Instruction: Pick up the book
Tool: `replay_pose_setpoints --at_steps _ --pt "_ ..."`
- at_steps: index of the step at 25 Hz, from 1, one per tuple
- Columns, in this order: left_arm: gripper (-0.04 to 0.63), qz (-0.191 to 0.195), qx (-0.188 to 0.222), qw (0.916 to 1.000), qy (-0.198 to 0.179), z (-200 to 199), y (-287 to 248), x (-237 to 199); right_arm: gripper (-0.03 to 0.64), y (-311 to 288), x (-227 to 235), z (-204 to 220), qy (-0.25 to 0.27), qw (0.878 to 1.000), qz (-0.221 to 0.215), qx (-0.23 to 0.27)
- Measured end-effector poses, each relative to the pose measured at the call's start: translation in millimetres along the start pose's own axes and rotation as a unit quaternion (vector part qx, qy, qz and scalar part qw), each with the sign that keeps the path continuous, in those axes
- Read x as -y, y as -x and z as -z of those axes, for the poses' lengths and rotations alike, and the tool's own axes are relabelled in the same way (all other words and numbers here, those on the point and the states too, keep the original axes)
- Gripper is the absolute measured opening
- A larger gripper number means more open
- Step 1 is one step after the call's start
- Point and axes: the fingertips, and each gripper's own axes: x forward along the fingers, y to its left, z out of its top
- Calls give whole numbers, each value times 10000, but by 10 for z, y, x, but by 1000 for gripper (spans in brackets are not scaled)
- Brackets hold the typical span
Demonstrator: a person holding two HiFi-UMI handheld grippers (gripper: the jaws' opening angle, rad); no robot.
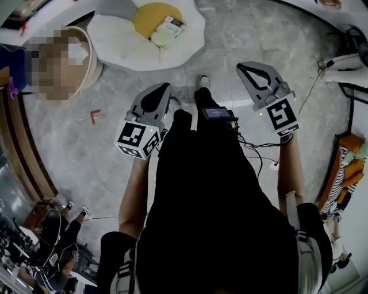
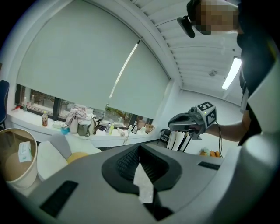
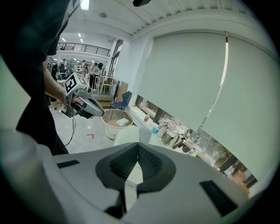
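Note:
The book point(image 1: 167, 31), pale with a green-white cover, lies on the yellow cushion point(image 1: 150, 16) in the middle of a white petal-shaped seat point(image 1: 123, 43) at the top of the head view. Both grippers hang in the air in front of the person's body, well short of it. The left gripper point(image 1: 165, 87) points toward the seat with its jaws together and nothing between them point(image 2: 140, 146). The right gripper point(image 1: 244, 66), further right, is also shut and empty point(image 3: 138, 146). The gripper views show part of the seat point(image 2: 50, 159) but not the book.
A round beige tub point(image 3: 116, 122) with a paper in it stands left of the seat. A windowsill point(image 2: 87, 135) holds bottles and bags. A red mark point(image 1: 95, 116) is on the grey floor. Cables and an orange chair point(image 1: 348, 166) are at the right.

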Motion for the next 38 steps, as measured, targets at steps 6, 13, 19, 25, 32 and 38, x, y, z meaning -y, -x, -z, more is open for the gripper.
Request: replay_pose_setpoints --at_steps 6,13,19,25,32,38 --pt "14 -177 -6 9998 21 -49 -213 -53 17 -197 265 30 98 9997 -179 136" --pt "14 -571 12 9983 126 -296 -652 -248 17 -590 616 66 255 9969 -691 268" --pt "14 -937 27 9955 165 -540 -1159 -415 18 -942 1044 83 342 9910 -1165 564" --pt "14 -1233 33 9920 264 -658 -1594 -541 18 -1291 1428 200 424 9846 -1544 705" --pt "14 -1431 -33 9890 382 -695 -1907 -745 20 -1759 1666 392 368 9808 -1842 525" --pt "14 -1334 -167 9897 499 -578 -2096 -1129 52 -2302 1719 535 330 9792 -1982 294"
